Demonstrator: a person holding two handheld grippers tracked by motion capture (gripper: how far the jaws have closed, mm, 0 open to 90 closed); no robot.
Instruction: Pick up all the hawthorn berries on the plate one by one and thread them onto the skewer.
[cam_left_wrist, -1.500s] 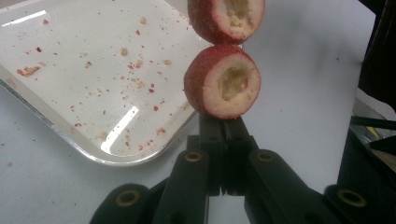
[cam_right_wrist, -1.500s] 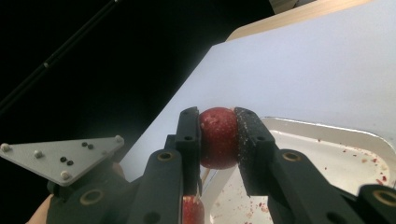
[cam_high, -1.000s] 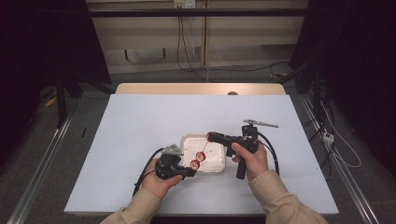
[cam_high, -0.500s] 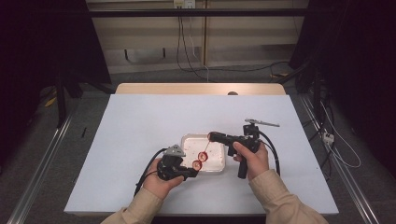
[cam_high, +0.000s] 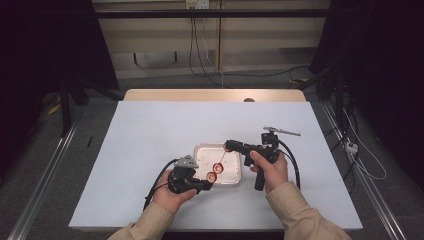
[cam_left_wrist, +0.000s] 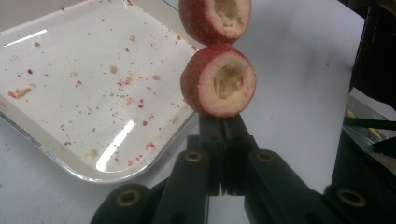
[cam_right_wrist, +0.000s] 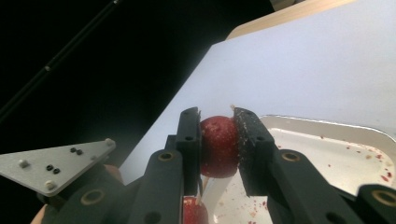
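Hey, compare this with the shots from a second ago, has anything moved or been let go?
Nothing visibly changed. The left gripper stays shut on the skewer below two cored red fruits, the right gripper stays clamped on the top fruit, all above the white tray.

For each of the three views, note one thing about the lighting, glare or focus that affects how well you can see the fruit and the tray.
High view: dark surroundings, evenly lit white table, fruit tiny. Left gripper view: window-like glare streaks on the tray; the cored red fruit is sharp, and the left hand-held gripper is softer. Right gripper view: half the frame is black, while the red fruit in the right hand-held gripper is dim.
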